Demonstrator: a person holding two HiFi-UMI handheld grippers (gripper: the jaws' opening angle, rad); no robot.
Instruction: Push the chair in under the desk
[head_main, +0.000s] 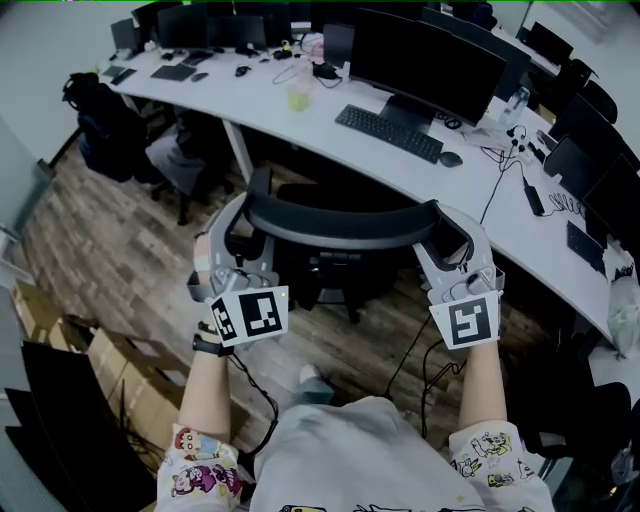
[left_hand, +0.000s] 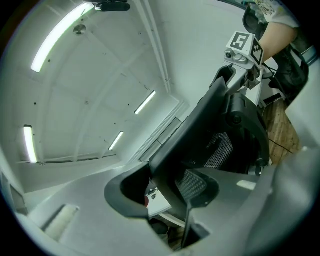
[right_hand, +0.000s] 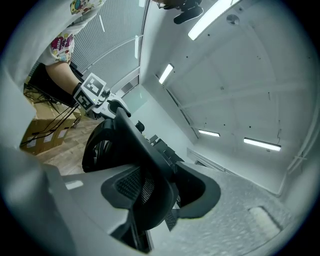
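Mid-push, as judged: chair is clamped at its top-rail ends by left gripper & right gripper; next it's to be driven fwd, evenly, under desk ahead.

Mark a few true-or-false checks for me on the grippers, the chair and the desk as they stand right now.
1. The left gripper and the right gripper each clamp one end of the chair back's top edge. True.
2. The chair back touches the desk. False: a gap shows between them.
3. A keyboard lies in front of a monitor on the desk. True.
4. The floor is carpeted. False: it is wood planking.
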